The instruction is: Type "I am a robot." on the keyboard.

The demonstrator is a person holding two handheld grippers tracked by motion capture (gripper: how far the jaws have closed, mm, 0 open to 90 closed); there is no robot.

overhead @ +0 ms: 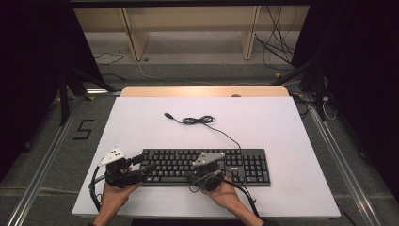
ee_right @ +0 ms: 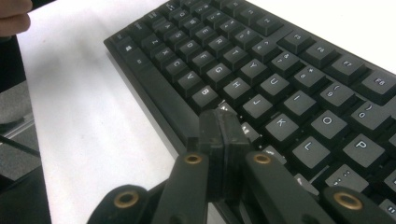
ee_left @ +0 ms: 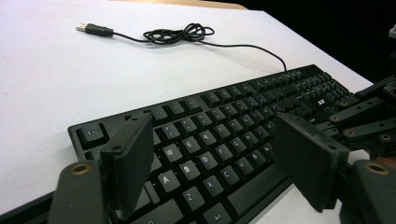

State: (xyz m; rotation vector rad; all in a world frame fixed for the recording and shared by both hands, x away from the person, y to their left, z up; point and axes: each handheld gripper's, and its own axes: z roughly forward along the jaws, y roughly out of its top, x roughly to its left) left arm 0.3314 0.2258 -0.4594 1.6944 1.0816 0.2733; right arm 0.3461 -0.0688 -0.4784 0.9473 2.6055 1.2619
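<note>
A black keyboard [overhead: 207, 165] [ee_left: 224, 135] [ee_right: 261, 70] lies along the near side of the white table top [overhead: 282, 122]. Its thin black cable runs back to a loose coil [overhead: 197, 120] [ee_left: 177, 33] and ends in a USB plug [overhead: 167, 115] [ee_left: 93, 29]. My left gripper [overhead: 146, 165] [ee_left: 212, 126] is open, its jaws held wide above the keyboard's left end with nothing between them. My right gripper [overhead: 207, 170] [ee_right: 219, 116] is shut with nothing in it. Its joined tips point down at the bottom letter row beside the B key. I cannot tell whether they touch a key.
Bare white table surface lies behind the keyboard and to its right. A wooden strip [overhead: 202, 91] borders the table's far edge. Beyond it are wooden shelf legs [overhead: 136, 37], floor cables [overhead: 277, 47] and dark stands at both sides. A hand's fingers [ee_right: 14, 18] show top left in the right gripper view.
</note>
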